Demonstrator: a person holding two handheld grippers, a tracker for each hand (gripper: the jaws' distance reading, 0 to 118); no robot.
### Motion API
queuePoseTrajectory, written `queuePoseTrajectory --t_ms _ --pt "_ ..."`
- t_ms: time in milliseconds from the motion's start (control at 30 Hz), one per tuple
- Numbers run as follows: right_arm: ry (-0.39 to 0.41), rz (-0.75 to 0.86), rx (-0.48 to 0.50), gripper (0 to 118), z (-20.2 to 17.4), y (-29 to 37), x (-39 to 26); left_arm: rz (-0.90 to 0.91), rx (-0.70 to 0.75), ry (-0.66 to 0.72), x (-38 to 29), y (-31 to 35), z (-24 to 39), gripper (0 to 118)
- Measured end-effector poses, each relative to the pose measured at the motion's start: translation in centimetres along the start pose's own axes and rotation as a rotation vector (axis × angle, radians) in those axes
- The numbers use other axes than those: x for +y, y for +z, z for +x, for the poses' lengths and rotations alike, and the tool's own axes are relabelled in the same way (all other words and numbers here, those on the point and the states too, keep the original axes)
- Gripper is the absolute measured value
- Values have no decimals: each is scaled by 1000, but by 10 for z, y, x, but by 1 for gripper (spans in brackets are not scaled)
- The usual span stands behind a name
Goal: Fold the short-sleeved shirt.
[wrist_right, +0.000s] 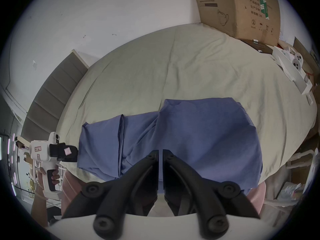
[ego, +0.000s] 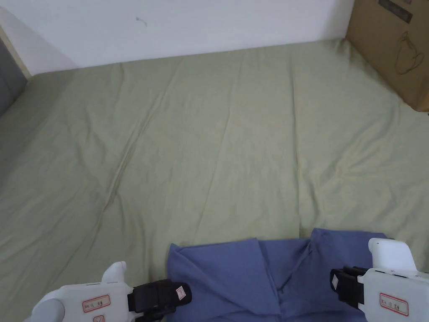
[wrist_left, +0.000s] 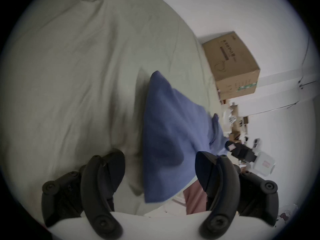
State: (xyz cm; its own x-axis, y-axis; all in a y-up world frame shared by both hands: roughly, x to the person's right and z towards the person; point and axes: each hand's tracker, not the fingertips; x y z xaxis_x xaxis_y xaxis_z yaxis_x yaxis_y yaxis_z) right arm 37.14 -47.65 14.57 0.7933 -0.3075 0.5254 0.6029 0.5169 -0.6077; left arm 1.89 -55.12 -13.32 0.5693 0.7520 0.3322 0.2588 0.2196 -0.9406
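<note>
I see the blue shirt (ego: 268, 276) lying partly folded at the near edge of the bed (ego: 218, 138). My left hand-held gripper (wrist_left: 160, 171) is spread wide over the shirt's left edge, gripping nothing. My right hand-held gripper (wrist_right: 160, 154) has its jaws nearly together, empty, above the shirt. A cardboard box (ego: 398, 46) stands at the far right corner.

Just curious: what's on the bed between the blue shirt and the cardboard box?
Nothing: in the head view, bare green sheet separates the blue shirt from the brown cardboard box.
</note>
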Motion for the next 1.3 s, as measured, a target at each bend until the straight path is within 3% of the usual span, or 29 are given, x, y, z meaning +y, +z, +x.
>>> queuePoseTrajectory --t_ms 100,133,167,200,267,333,433,833,1033,1133,1300 --pt "13 -8 0 6 -7 -3 3 12 -124 65 5 -11 -10 93" --pt "15 -11 0 6 -9 -4 3 -4 -151 79 6 -16 -13 86" --pt "17 -15 -1 6 -12 -6 4 3 -170 96 6 -19 -13 43" --pt "23 -21 -1 6 -14 -7 5 -15 -166 84 7 -22 -15 8" --pt "31 -27 -5 6 -20 -8 5 -50 -49 80 7 -33 -18 7" --pt "49 -36 -3 6 -24 -9 6 -53 -165 116 9 -22 -14 7" --pt "77 -47 -11 6 -30 -10 7 -46 -149 52 15 -6 -11 7" --pt "80 -58 18 6 -38 -24 10 107 267 40 51 154 -57 7" --pt "45 -59 15 6 -25 -22 9 115 345 -86 52 155 19 7" --pt "-11 -42 25 6 -10 -16 9 121 354 -145 57 140 68 7" --pt "-62 -9 19 6 13 -5 10 44 295 -298 41 68 141 7"
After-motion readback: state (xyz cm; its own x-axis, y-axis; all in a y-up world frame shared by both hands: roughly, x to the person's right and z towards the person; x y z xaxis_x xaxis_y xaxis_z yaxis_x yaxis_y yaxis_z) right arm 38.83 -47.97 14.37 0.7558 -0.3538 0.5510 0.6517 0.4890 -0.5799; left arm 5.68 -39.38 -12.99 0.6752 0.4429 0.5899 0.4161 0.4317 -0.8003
